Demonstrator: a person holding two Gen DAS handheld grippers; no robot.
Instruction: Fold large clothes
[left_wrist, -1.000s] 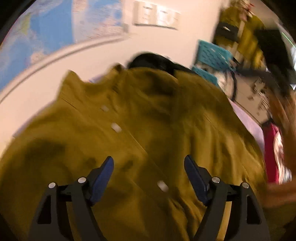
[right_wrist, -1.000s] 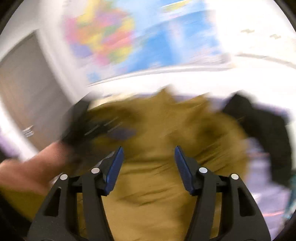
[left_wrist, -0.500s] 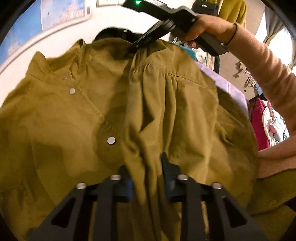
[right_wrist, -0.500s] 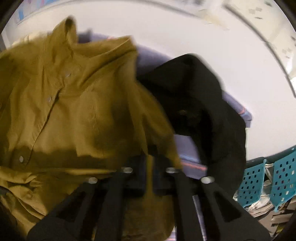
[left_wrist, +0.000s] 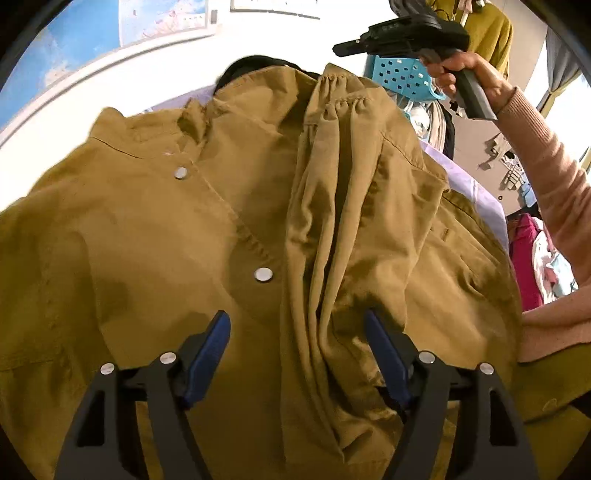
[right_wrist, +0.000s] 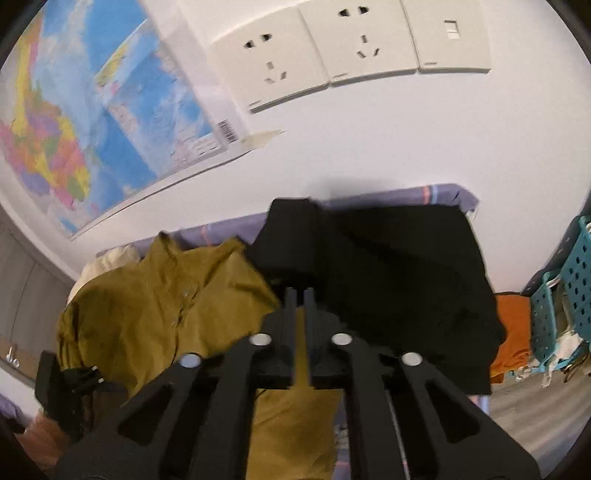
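Mustard shirt (left_wrist: 155, 236) lies spread on bed, collar at far end, long way running near to far. Folded-over sleeve (left_wrist: 332, 236) runs down middle, straight between jaws of left gripper (left_wrist: 295, 354).

Left jaws just opened wide; sleeve under them, not pinched.

Right gripper (right_wrist: 300, 325) lifted at far right, above shirt. Jaws nearly shut, opening a little, nothing held.

Left gripper nearer to shirt. Black garment (right_wrist: 406, 280) lies beyond collar.

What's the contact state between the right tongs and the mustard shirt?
Apart. Left wrist view: right tongs, jaws just opening with nothing between them, hang clear above the mustard shirt, wall showing between.
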